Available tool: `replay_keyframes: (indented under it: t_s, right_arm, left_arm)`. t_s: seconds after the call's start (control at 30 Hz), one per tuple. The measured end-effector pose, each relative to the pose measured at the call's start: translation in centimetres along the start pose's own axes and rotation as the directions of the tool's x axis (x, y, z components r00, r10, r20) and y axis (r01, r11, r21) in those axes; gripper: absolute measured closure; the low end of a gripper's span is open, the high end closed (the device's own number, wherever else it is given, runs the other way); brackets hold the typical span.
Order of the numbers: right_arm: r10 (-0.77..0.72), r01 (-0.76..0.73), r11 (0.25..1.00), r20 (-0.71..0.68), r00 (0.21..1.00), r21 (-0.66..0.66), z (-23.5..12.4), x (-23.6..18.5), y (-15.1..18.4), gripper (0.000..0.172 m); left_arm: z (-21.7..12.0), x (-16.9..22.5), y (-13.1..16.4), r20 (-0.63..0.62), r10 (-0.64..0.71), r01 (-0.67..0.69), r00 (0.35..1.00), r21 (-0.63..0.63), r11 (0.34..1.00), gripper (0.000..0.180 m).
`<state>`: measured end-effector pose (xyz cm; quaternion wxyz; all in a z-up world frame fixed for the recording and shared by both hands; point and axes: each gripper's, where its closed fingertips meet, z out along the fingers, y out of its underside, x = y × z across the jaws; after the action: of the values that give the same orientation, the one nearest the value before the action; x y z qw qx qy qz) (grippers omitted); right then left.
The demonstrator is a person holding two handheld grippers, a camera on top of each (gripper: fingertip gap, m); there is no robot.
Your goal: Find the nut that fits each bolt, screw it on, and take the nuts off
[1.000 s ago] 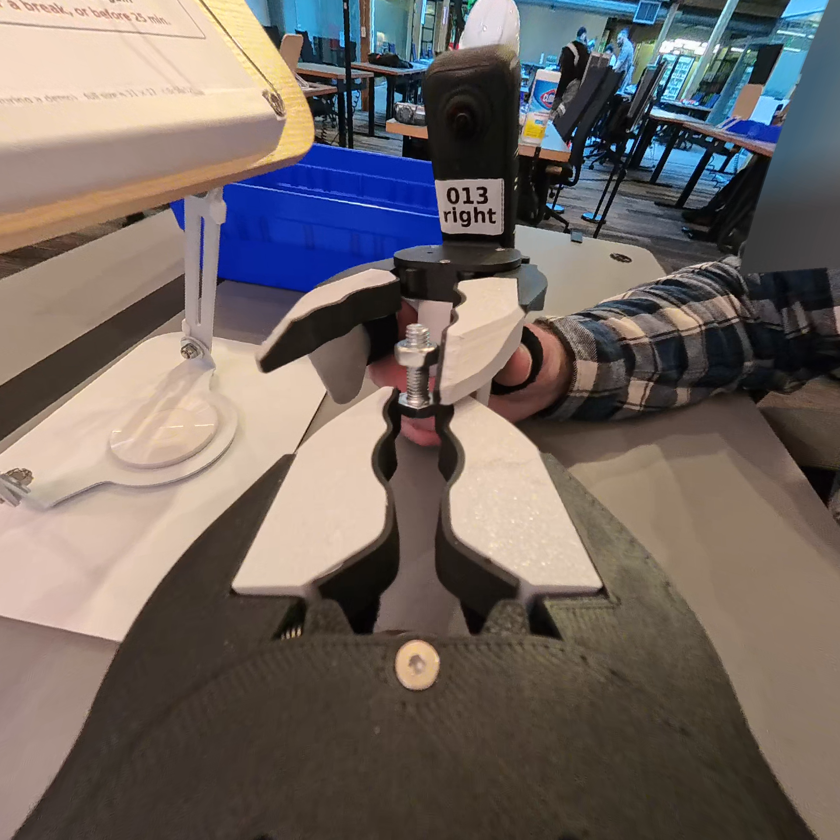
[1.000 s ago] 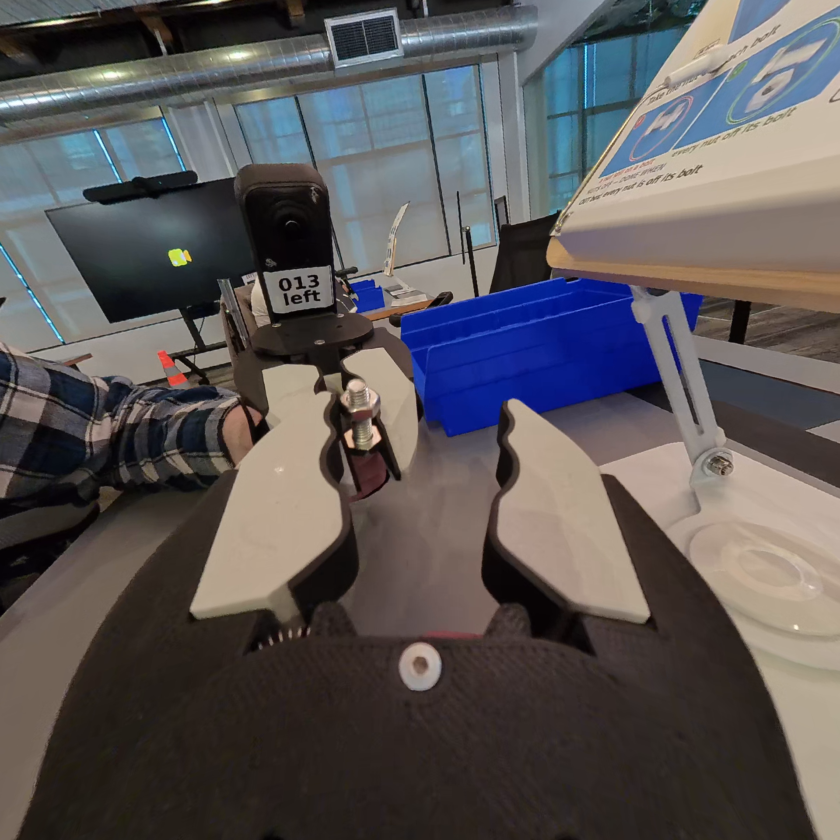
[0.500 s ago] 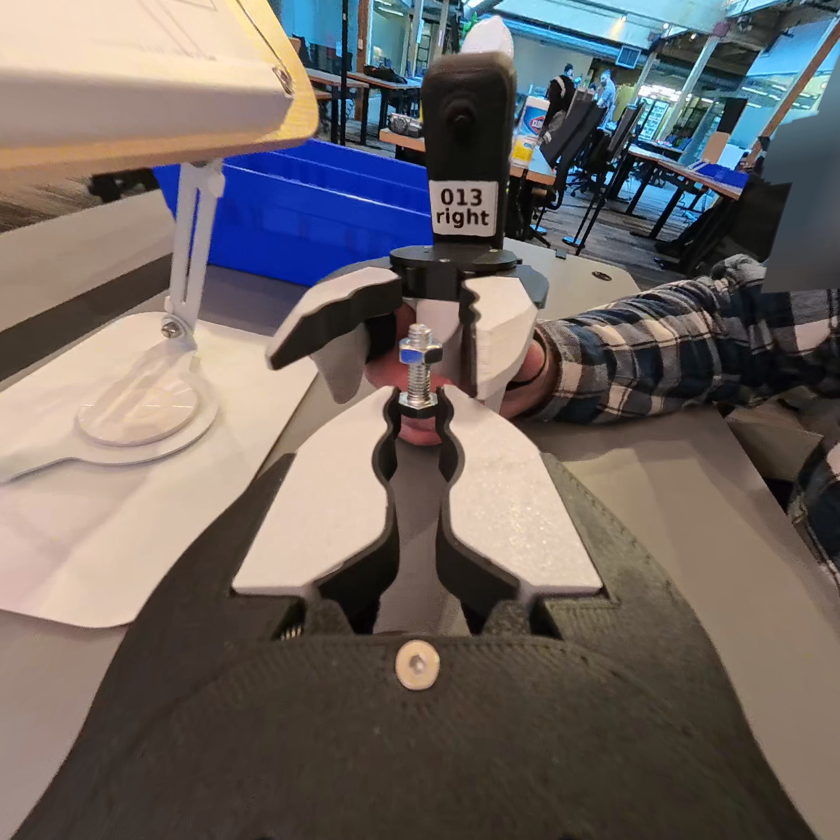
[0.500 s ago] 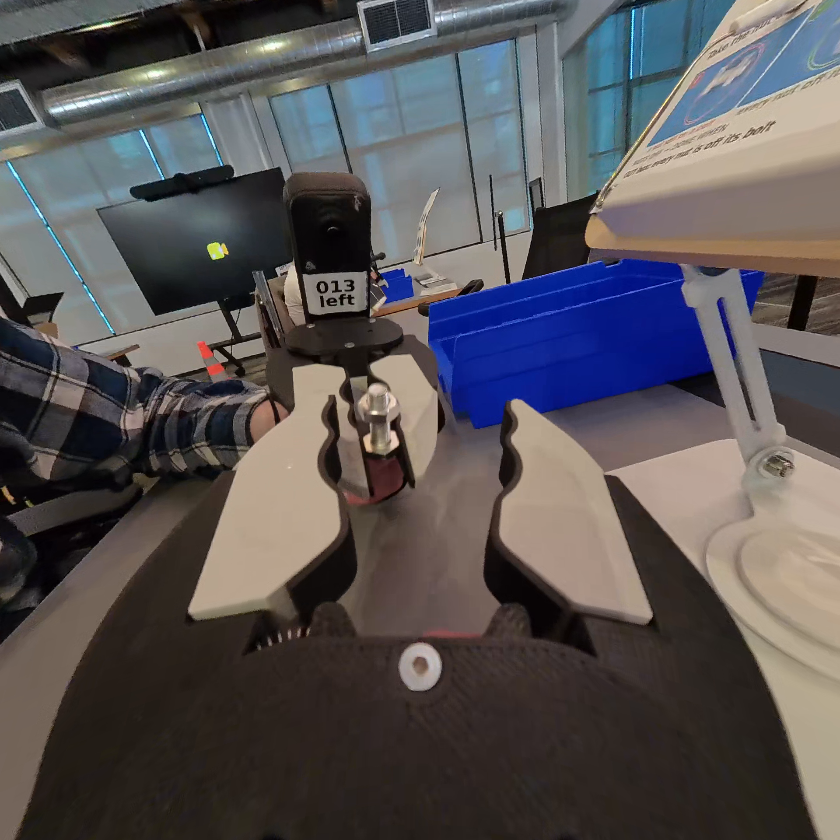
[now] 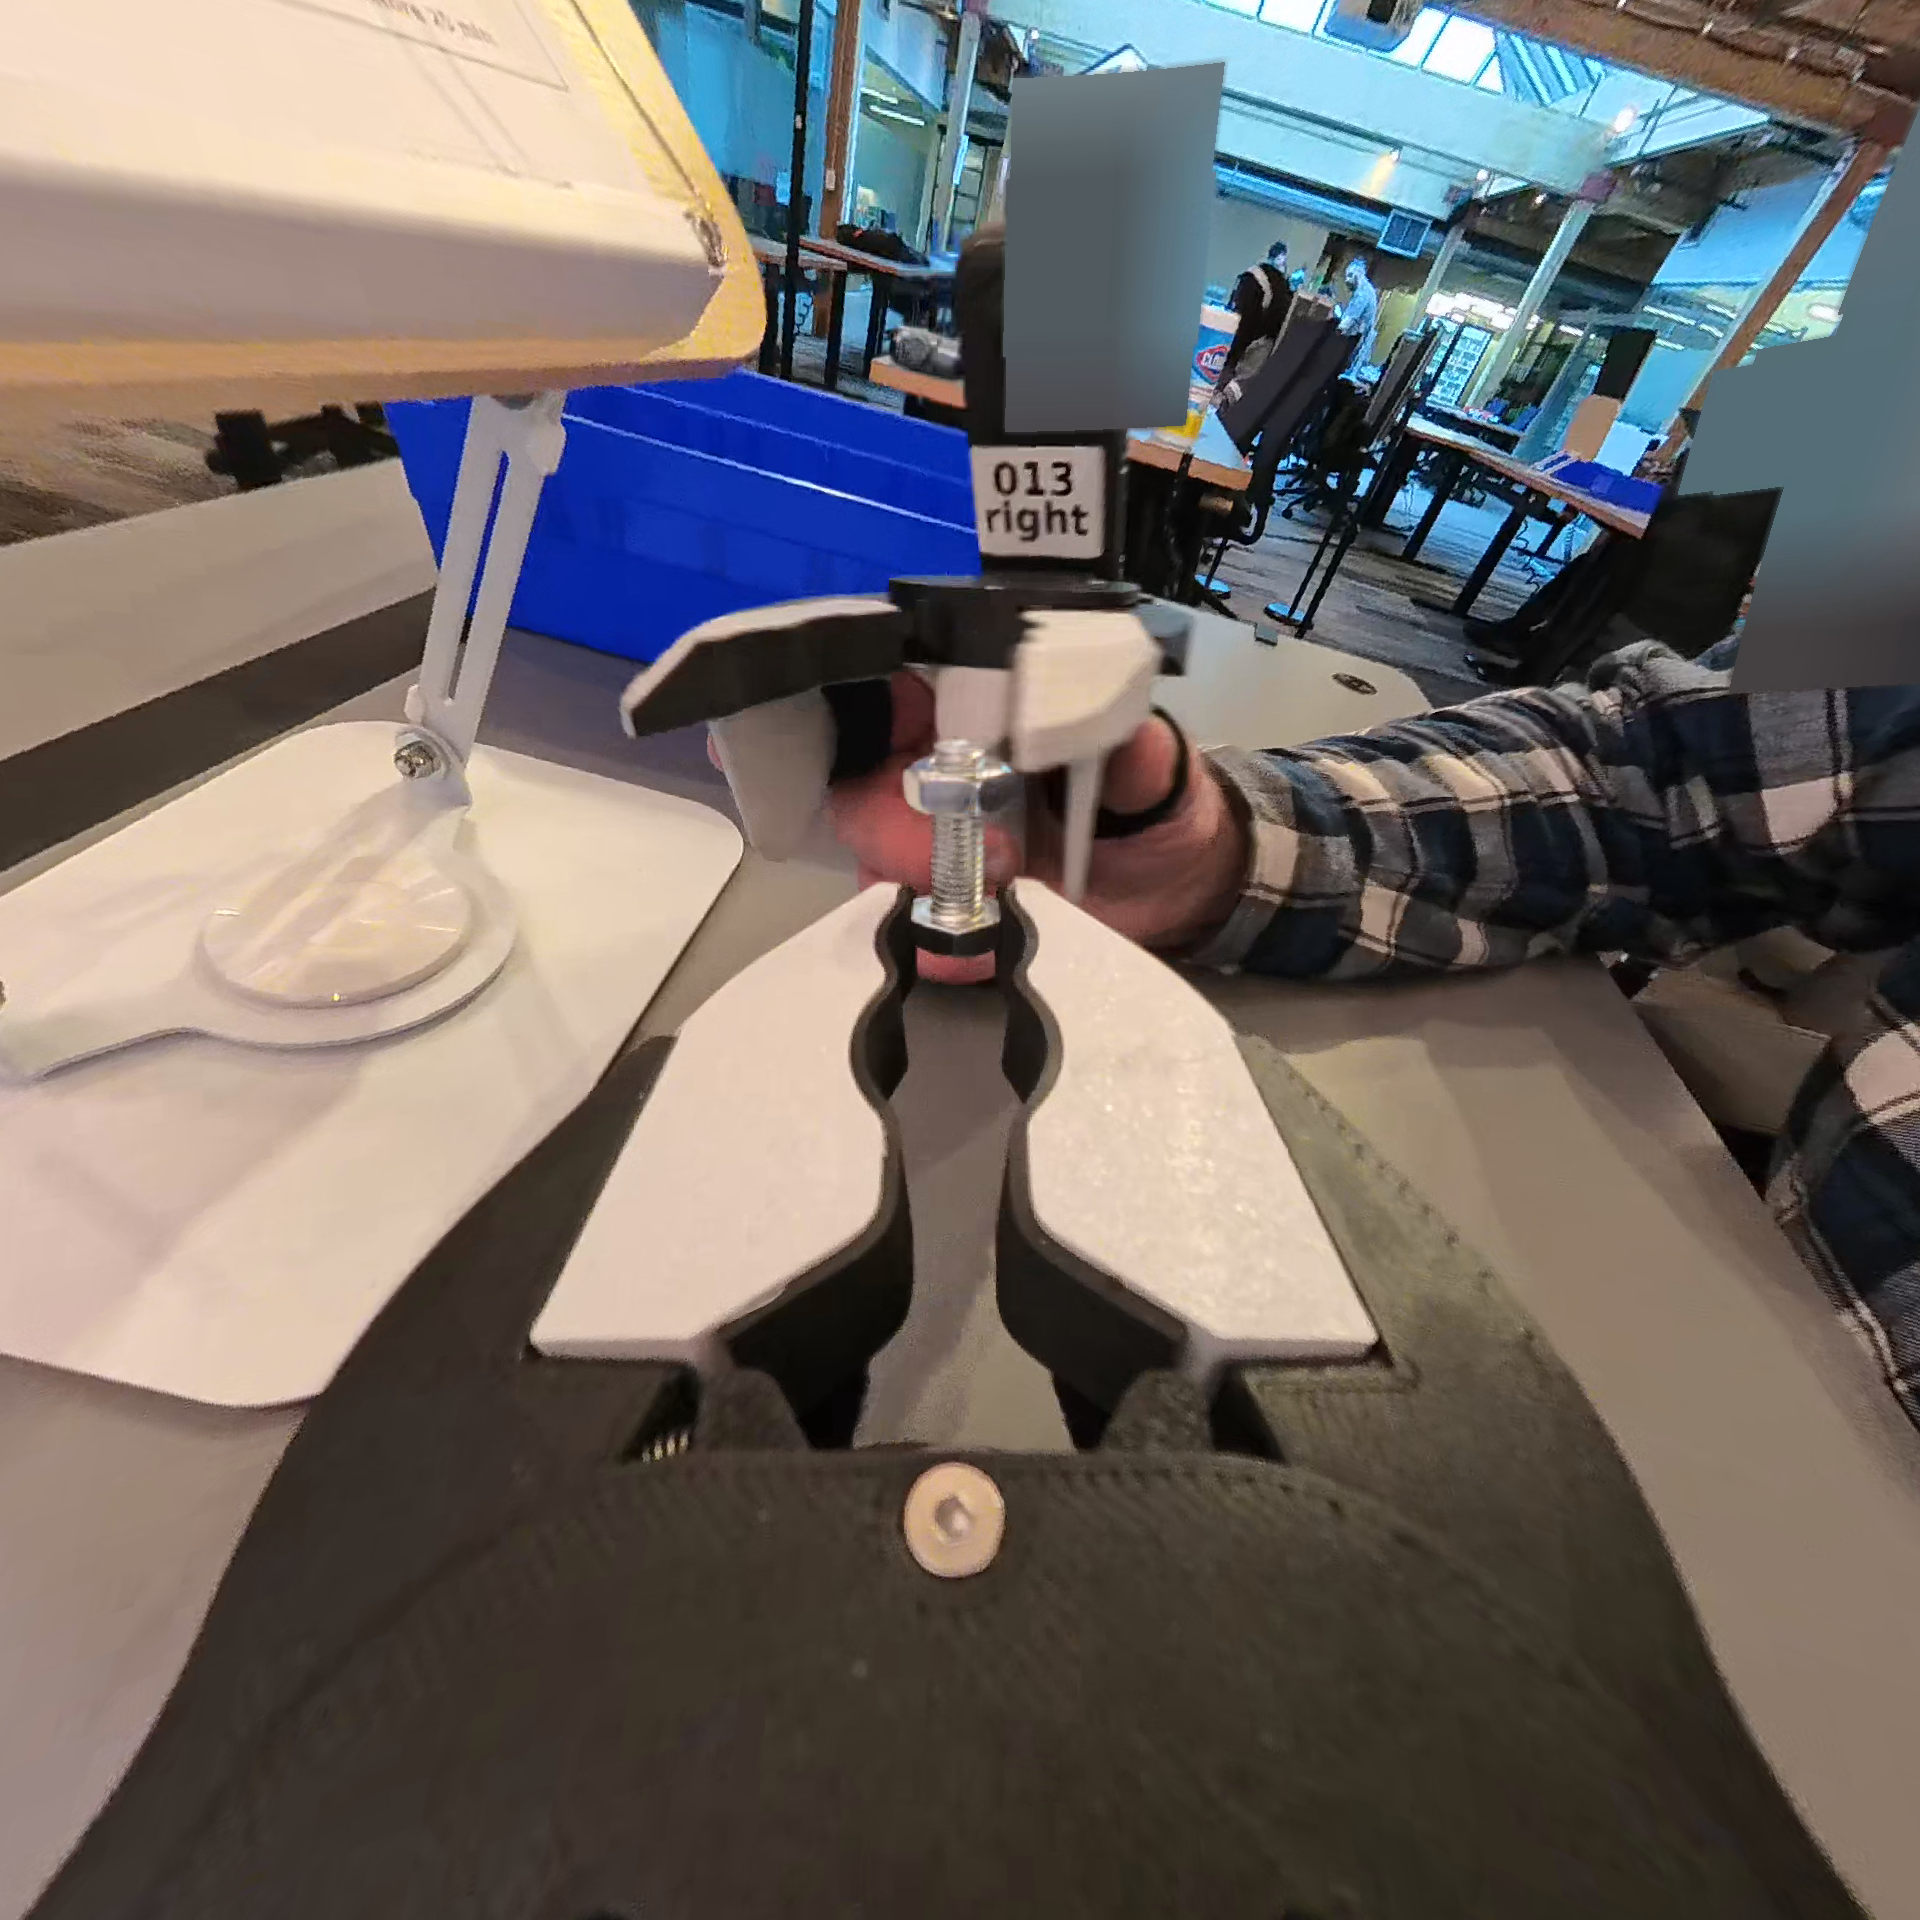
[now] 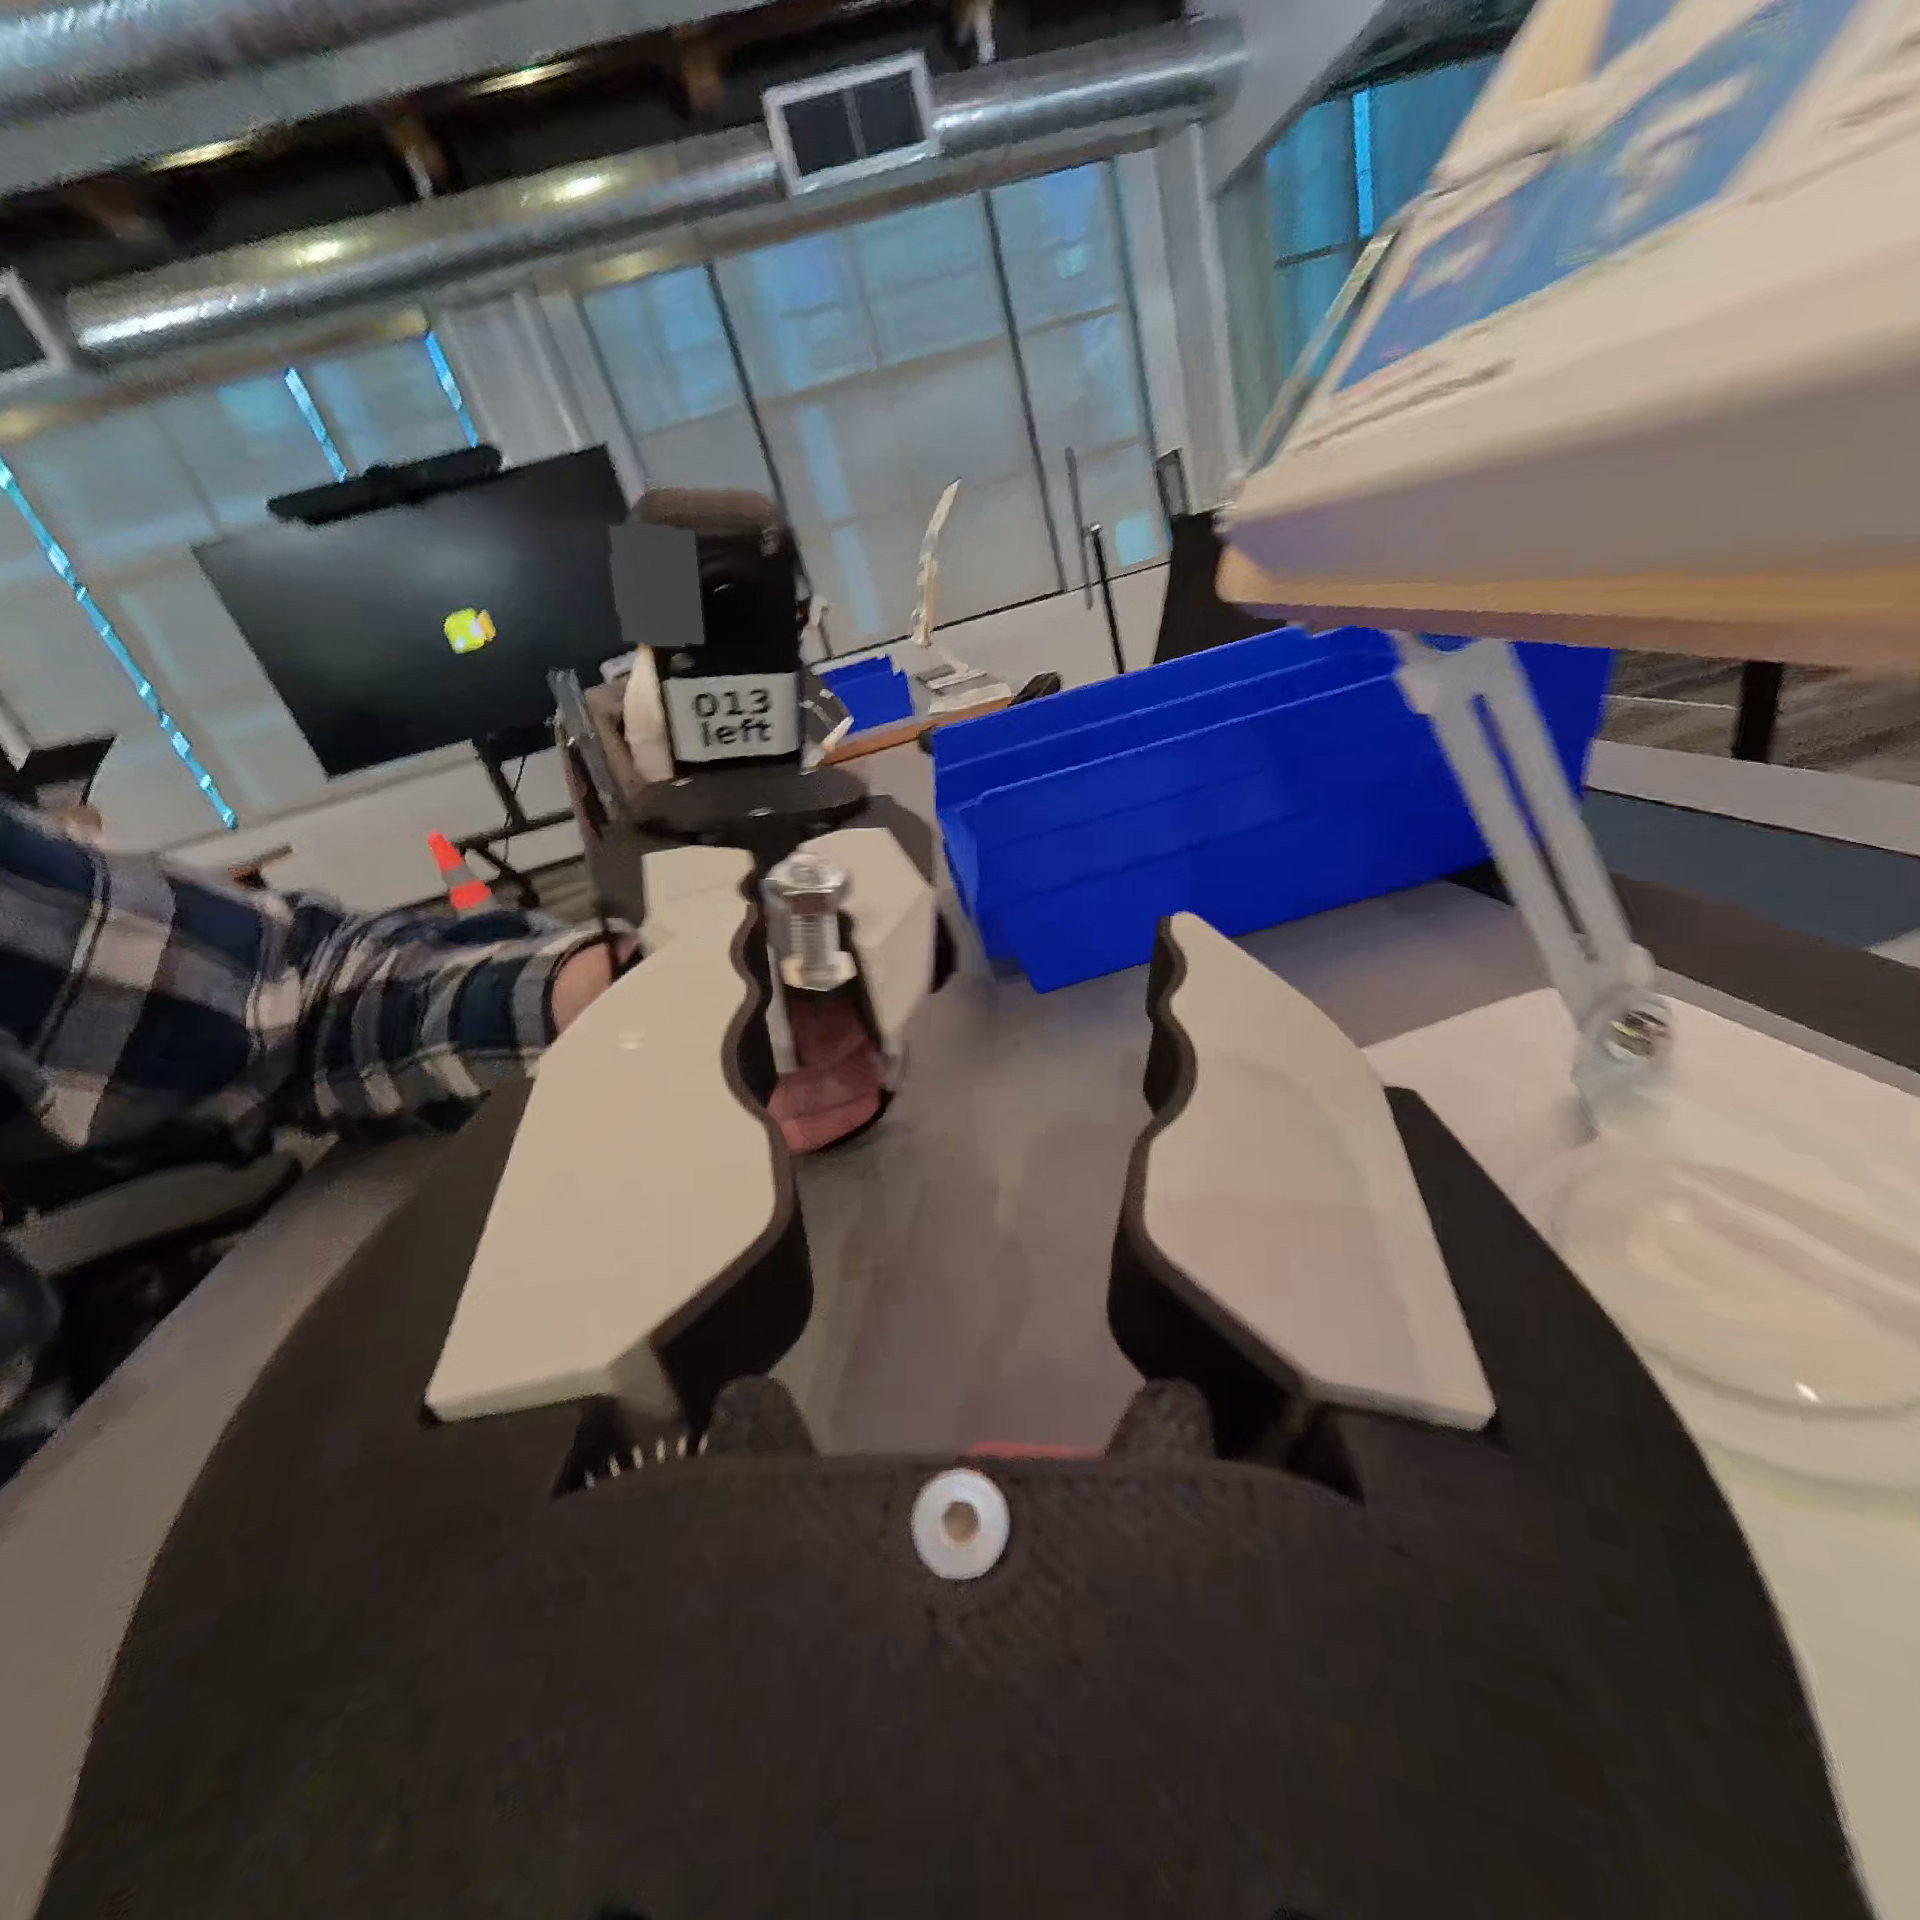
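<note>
Bolt [image 5: 954, 852] stands upright, long axis vertical, hex head down, threaded end up. Head sits pinched between the tips of the left gripper [image 5: 954, 935], both pads pressed on it, held above the grey table [image 5: 1403, 1091]. Nut [image 5: 953, 787] is threaded on near the top of the shank, a little thread showing above it.

Right gripper [image 6: 961, 997] faces it, jaws spread wide, nothing between them; one finger passes just beside the nut, contact uncertain.

Left wrist view alone shows the hand [image 5: 1164, 831] and plaid sleeve [image 5: 1507, 810] behind the right gripper. Right wrist view, blurred, alone shows the bolt [image 6: 808, 935] from the far side, the dark screen [image 6: 416, 603] and an orange cone [image 6: 457, 871]. Both views show the blue bin [image 5: 707, 509] and the white stand [image 5: 468, 644].
</note>
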<state>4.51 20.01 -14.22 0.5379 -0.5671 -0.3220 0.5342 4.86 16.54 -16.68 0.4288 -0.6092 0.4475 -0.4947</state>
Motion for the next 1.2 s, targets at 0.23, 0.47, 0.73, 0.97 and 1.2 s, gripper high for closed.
replay_keyframes:
  t_s: [0.23, 0.47, 0.73, 0.97, 1.2]
  right_arm:
    - [-0.044, 0.045, 0.998, 0.036, 0.998, -0.044, 1.3, -1.8, 1.0, 0.101]
    - [-0.026, 0.025, 0.999, -0.005, 1.000, -0.045, 0.9, -0.7, 0.8, 0.098]
    - [0.065, -0.064, 0.997, -0.015, 0.998, 0.030, -0.7, 1.1, -0.4, 0.106]
    - [-0.048, 0.051, 0.998, 0.062, 0.997, -0.049, 0.9, -1.7, 0.9, 0.102]
    - [-0.025, 0.026, 0.999, 0.025, 0.999, -0.041, 0.7, -0.9, 0.7, 0.107]
  left_arm:
    - [0.8, 0.7, 0.8, -0.017, 0.019, -0.020, 1.000, -0.038, 0.999, 0.166]
    - [0.8, 0.7, 0.6, -0.018, 0.013, -0.014, 1.000, -0.025, 1.000, 0.166]
    - [0.1, 0.5, -0.2, -0.019, 0.020, -0.020, 1.000, 0.003, 1.000, 0.166]
    - [0.6, 0.3, 0.7, -0.008, 0.013, -0.013, 1.000, -0.033, 0.999, 0.166]
    - [1.0, 0.5, 1.3, -0.016, 0.020, -0.021, 1.000, -0.056, 0.998, 0.166]
